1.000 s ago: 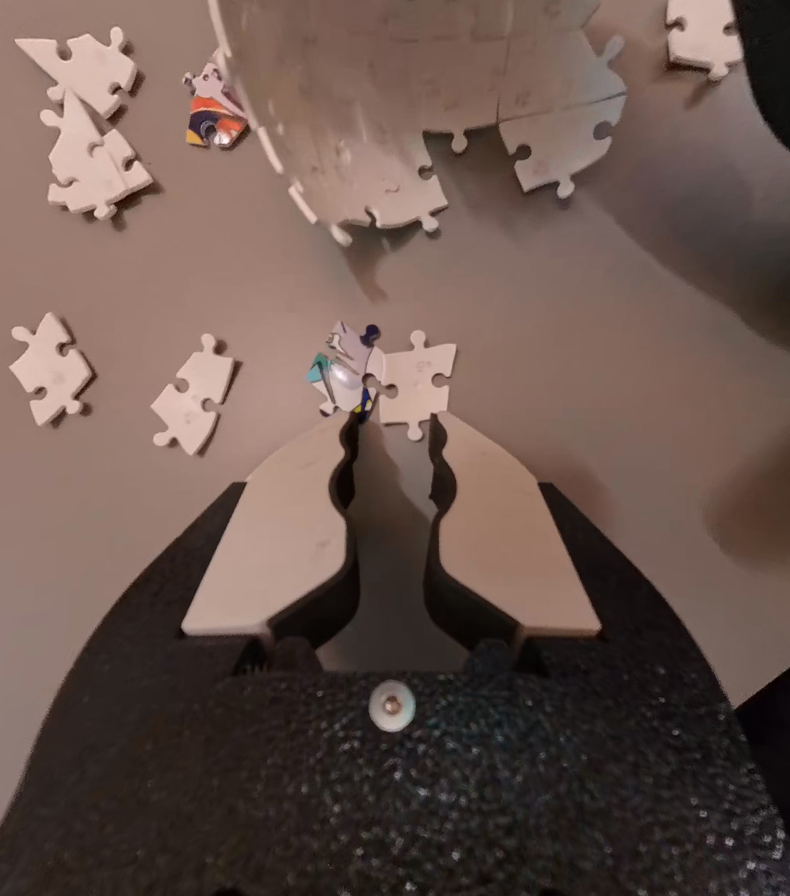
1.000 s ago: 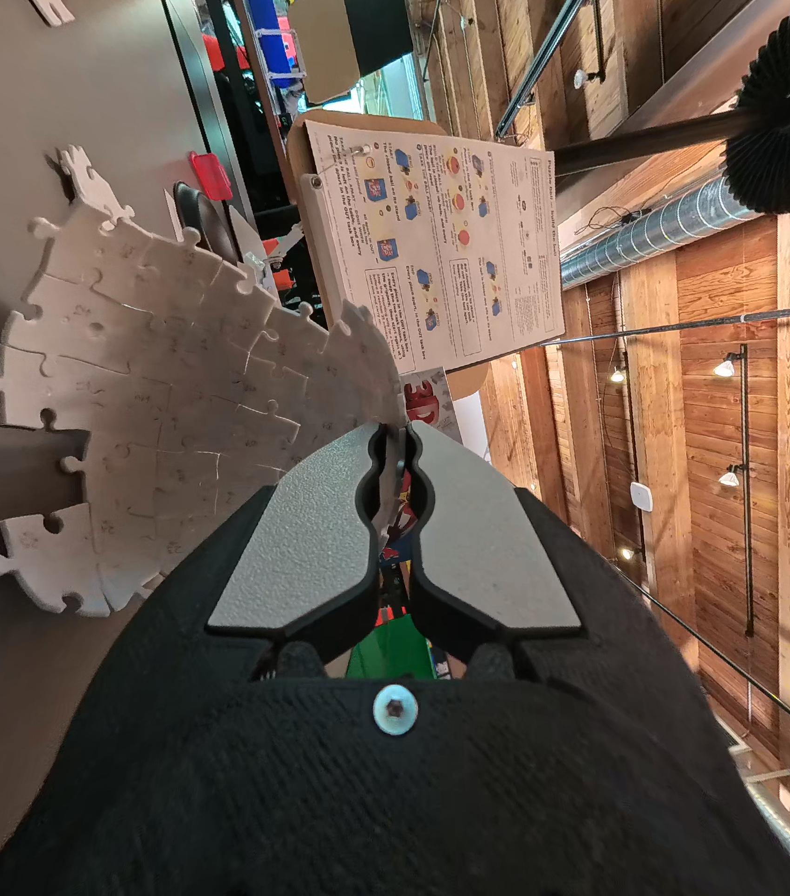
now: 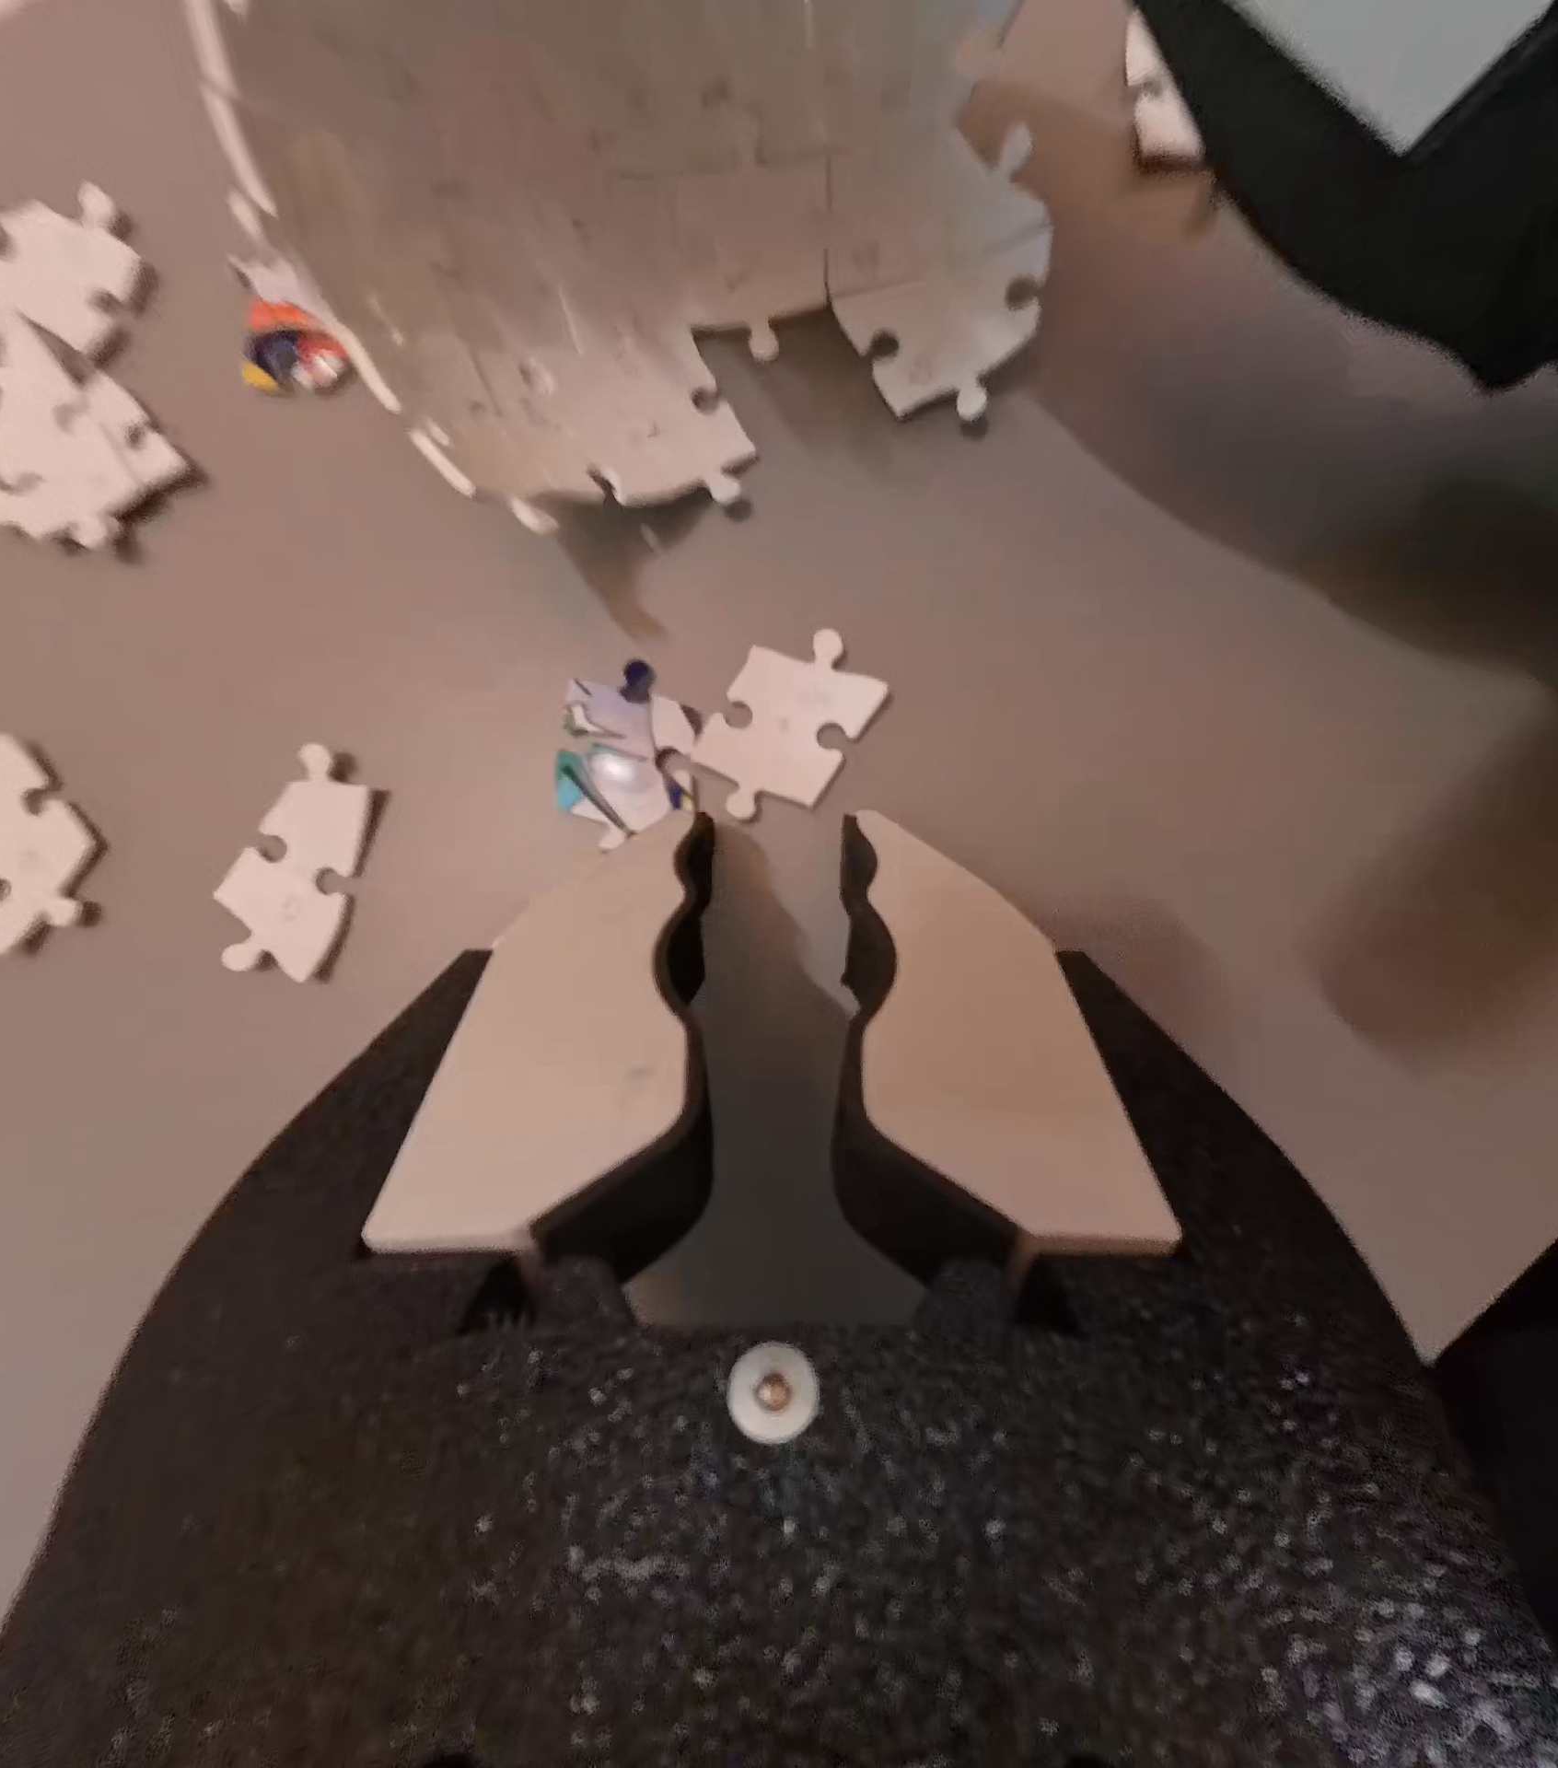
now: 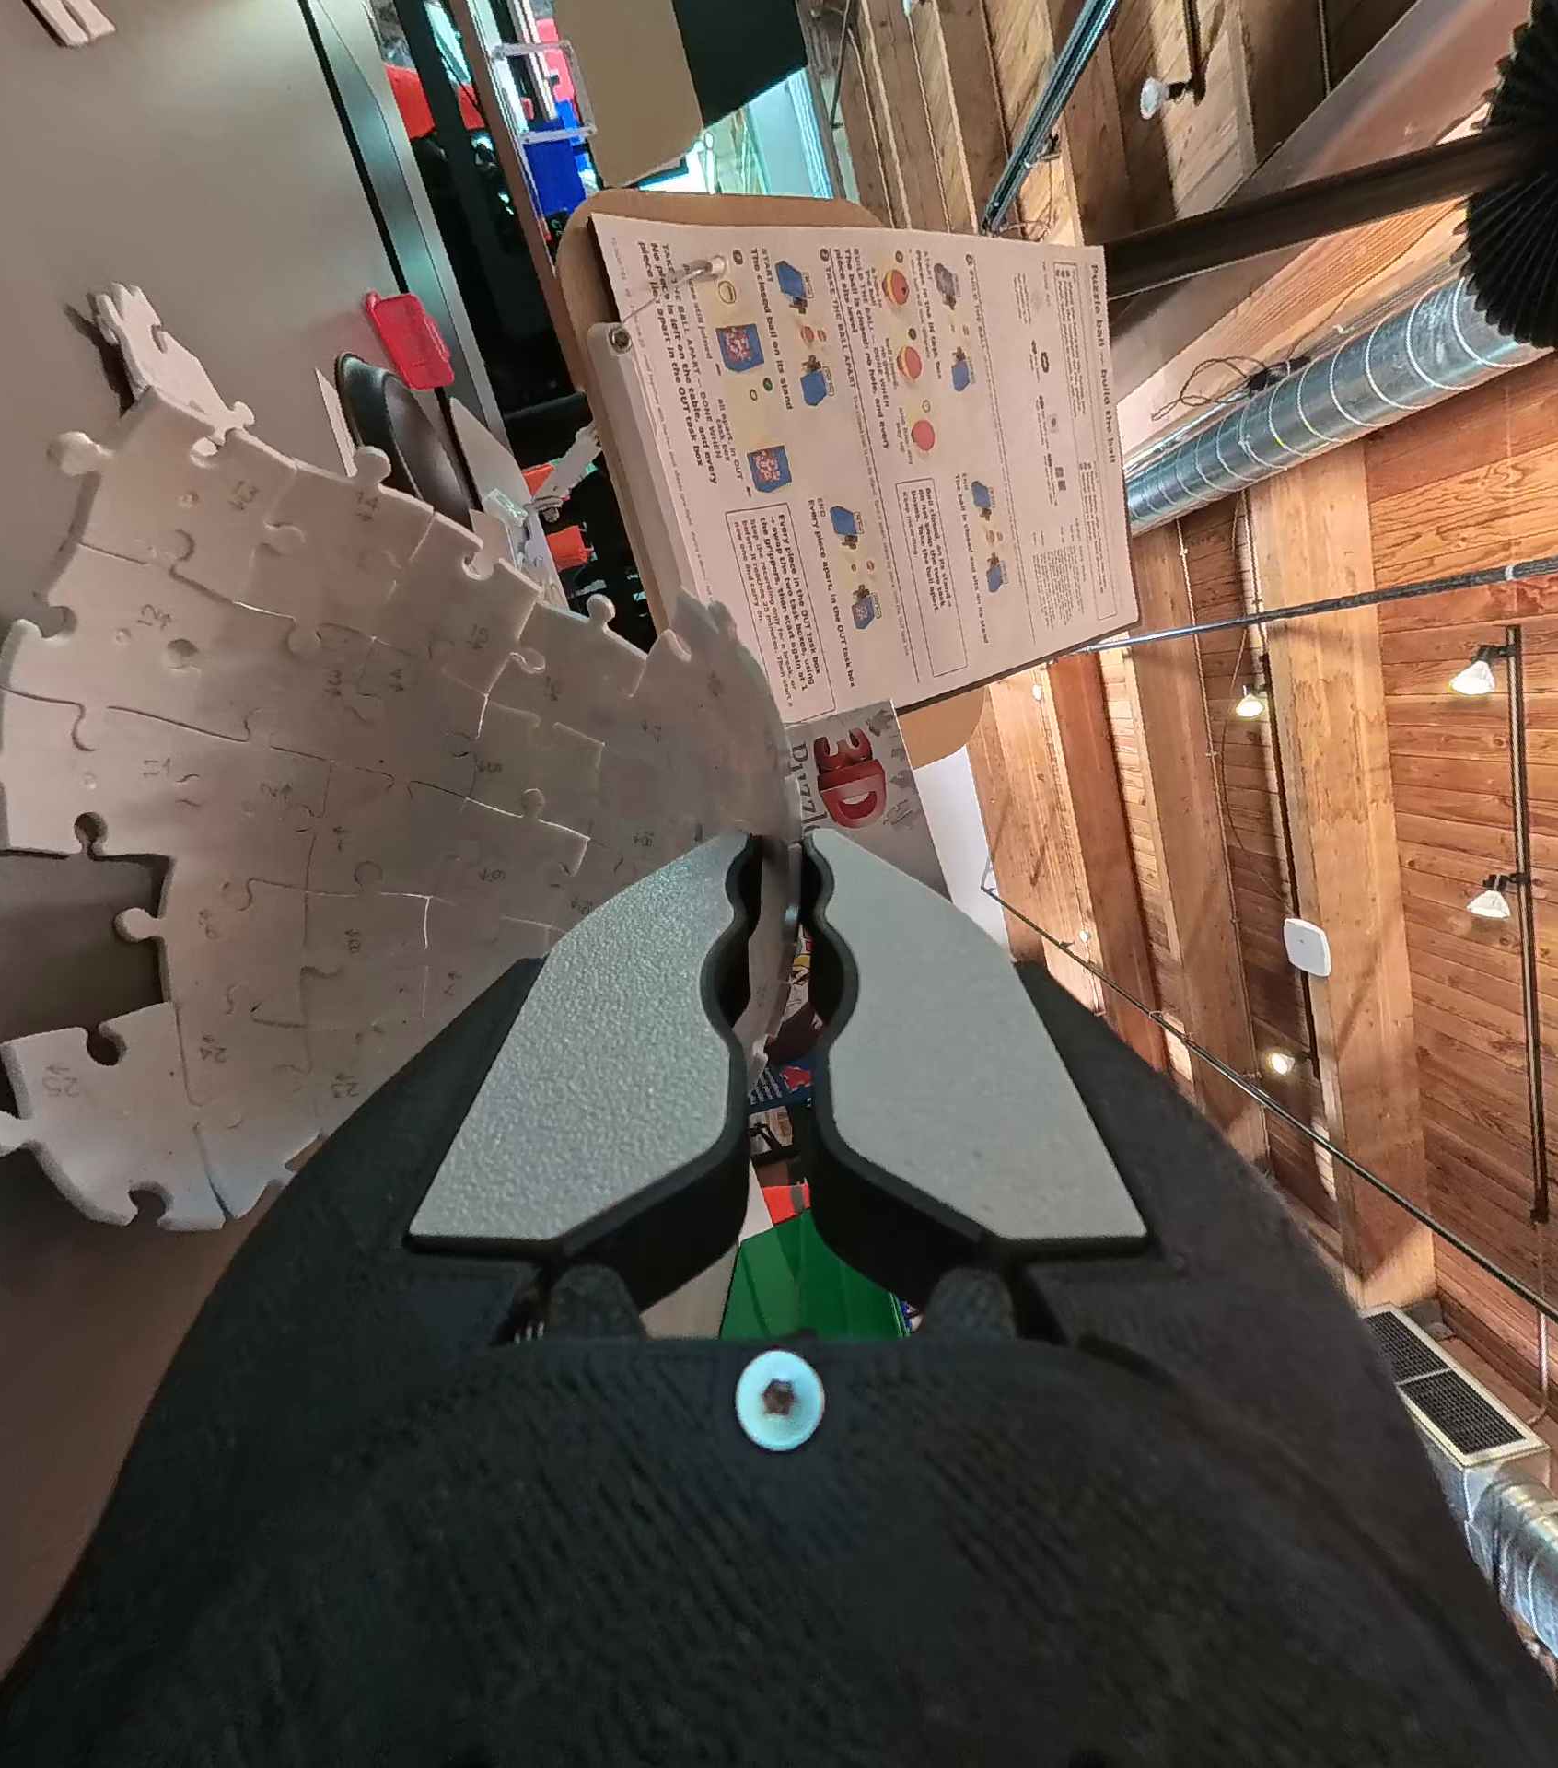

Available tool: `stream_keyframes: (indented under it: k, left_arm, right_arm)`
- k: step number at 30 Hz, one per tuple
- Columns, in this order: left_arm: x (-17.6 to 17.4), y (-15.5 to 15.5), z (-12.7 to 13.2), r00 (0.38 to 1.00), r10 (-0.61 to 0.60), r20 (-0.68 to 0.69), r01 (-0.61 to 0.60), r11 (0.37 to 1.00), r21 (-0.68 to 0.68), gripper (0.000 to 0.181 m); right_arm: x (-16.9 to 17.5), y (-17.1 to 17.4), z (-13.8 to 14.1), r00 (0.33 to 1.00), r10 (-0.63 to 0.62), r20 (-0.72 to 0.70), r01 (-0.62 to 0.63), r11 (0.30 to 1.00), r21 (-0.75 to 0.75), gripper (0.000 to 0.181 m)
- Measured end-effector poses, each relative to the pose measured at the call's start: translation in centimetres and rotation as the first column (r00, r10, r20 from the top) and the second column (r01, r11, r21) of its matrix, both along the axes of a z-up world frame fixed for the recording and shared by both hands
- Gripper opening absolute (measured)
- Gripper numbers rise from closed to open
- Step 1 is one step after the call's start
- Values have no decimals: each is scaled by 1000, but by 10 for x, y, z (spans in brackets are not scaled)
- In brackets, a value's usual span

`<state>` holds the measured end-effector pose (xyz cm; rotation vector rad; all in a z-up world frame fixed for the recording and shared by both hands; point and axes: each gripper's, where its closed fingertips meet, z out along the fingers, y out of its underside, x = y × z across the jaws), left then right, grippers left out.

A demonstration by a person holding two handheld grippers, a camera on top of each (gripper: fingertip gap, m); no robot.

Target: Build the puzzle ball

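Left gripper (image 3: 775, 830): jaws apart, empty, over grey table (image 3: 1043, 670); printed piece (image 3: 617, 765) and white piece (image 3: 790, 732) at 12 o'clock of tips. Right gripper (image 4: 780, 847): clamped on rim of half-built puzzle ball (image 4: 297, 794), shell spreading toward 9 o'clock.

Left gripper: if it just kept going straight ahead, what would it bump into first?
Probably the white puzzle piece lying face down on the table, just past the open jaws of the left gripper. The colourful piece sits right beside the left fingertip, so it might get nudged too; depth is hard to judge.
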<state>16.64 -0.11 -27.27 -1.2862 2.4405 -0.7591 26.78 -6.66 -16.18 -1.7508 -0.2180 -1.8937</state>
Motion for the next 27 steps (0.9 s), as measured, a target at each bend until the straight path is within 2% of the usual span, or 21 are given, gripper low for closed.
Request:
stream_keyframes:
  k: [2,7,14,18,23,27]
  left_arm:
    - [-3,-6,-3,1000,-10,-17,9,1000,-14,20]
    - [-10,-27,-3,996,-92,-8,91,995,-40,22]
    - [4,-18,9,996,-58,74,62,997,-55,18]
    - [11,-15,9,987,-105,120,107,994,-10,20]
    - [13,-15,0,983,-162,86,157,986,54,27]
    - [11,-17,-2,990,-137,42,135,990,38,23]
  right_arm:
    - [0,0,0,1000,0,0,0,1000,1,7]
    - [-1,1,0,1000,2,6,-2,1000,-4,7]
    - [-2,4,-1,1000,23,15,-22,999,-31,6]
    - [-3,9,1,998,56,21,-54,997,-59,7]
    - [0,10,2,998,59,13,-58,996,-73,7]
    - [-1,11,1,998,55,18,-54,996,-69,7]
